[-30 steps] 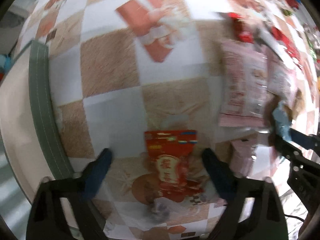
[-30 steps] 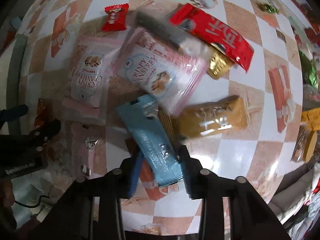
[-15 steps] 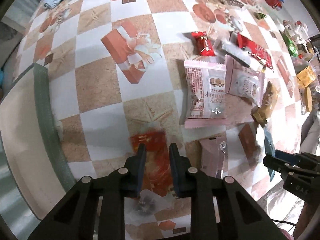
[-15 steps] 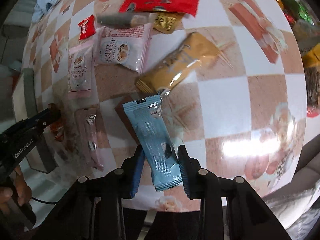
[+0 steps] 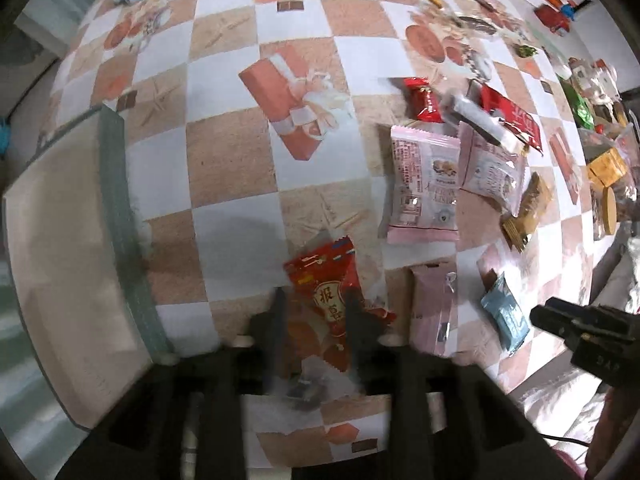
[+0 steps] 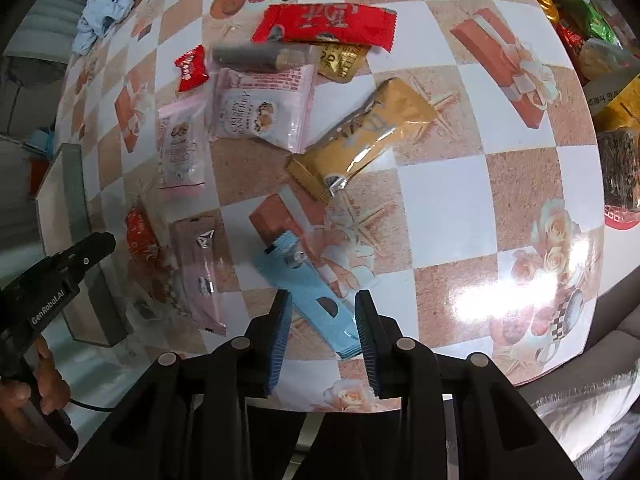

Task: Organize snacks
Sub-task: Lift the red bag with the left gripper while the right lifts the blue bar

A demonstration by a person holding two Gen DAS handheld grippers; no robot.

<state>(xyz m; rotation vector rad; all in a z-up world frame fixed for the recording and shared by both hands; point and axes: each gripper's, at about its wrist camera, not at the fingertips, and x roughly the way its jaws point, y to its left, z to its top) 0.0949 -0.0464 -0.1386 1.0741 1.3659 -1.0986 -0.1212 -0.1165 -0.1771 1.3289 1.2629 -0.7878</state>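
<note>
My left gripper (image 5: 314,308) is shut on a red snack packet (image 5: 326,284) and holds it just above the checkered table. My right gripper (image 6: 322,316) is shut on a light blue wafer bar (image 6: 308,292), which also shows in the left wrist view (image 5: 506,314). On the table lie two pink cranberry packets (image 6: 262,110) (image 6: 180,152), a gold bar (image 6: 364,140), a long pink bar (image 6: 198,268), a big red packet (image 6: 328,24), a small red candy (image 6: 191,69) and a grey stick (image 6: 252,56).
A flat tray with a green-grey rim (image 5: 120,216) lies at the table's left edge, beside my left gripper. More snacks and jars crowd the far right (image 5: 604,168). A blue cloth (image 6: 106,8) lies at the far end.
My left gripper closed on the red packet and lifted it, tilting it. My right gripper kept hold of the blue bar and drew back from the pile toward the table's near edge.
</note>
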